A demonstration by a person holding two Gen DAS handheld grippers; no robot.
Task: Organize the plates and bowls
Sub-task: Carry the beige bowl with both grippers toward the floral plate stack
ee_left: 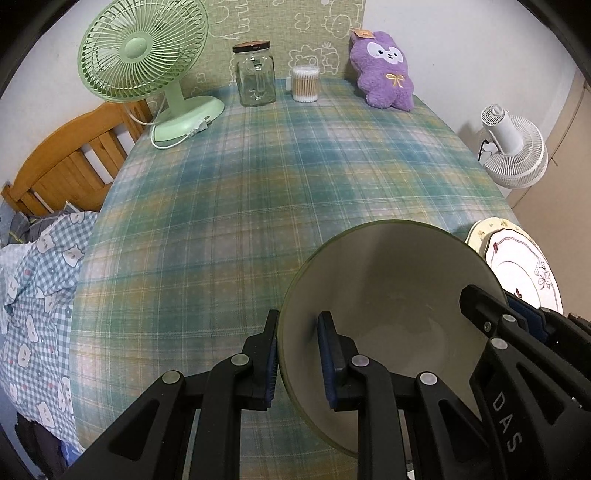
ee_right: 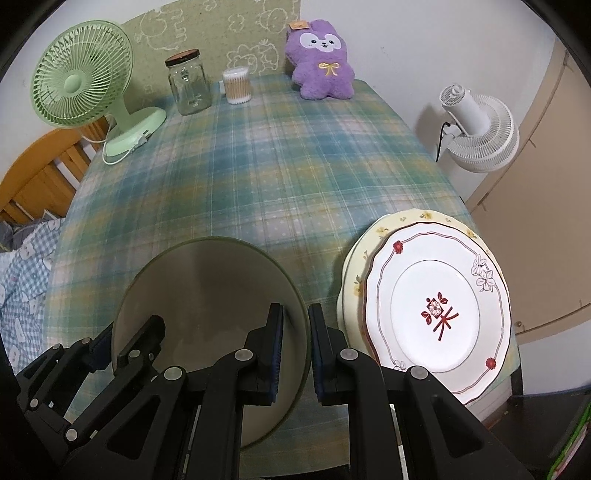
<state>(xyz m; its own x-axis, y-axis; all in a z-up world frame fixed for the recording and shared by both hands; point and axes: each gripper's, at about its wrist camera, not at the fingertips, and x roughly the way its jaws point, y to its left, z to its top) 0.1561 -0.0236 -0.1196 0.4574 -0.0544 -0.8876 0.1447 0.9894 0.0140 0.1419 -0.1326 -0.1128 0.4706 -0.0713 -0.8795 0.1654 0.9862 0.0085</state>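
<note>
Olive-rimmed bowl (ee_left: pixel 391 295), pale grey inside, tipped on the near part of the plaid tabletop (ee_left: pixel 258 177), gripped from both sides. Left tongs (ee_left: pixel 297 354) clenched on bowl's left rim, one blue-padded finger outside the wall, the other inside. Right tongs (ee_right: pixel 296 347) clenched on bowl's (ee_right: pixel 207 295) right rim the same way, one finger inside, one outside. Just right of the bowl, not touching: white plate (ee_right: pixel 436 314) with red floral motif and scalloped edge, stacked on a cream plate (ee_right: pixel 354 266) with yellow flowers, both at the tabletop's (ee_right: pixel 277 166) near right edge. Far behind the bowl, along the back edge: green desk fan (ee_left: pixel 142 55) at left with cord trailing, then glass jar (ee_left: pixel 255 75) with dark lid, then clear tub of cotton swabs (ee_left: pixel 305 84), then purple plush toy (ee_left: pixel 384 72) leaning upright at right. Behind those, green patterned cloth (ee_left: pixel 280 26) on the wall. Left of the bowl, off the tabletop: wooden headboard (ee_left: pixel 66 158) and blue checked bedding (ee_left: pixel 40 295). Right of the bowl, past the plates and off the tabletop: white fan (ee_right: pixel 480 133) by a beige door (ee_right: pixel 546 184). Whether bowl base touches the tabletop: cannot tell.
</note>
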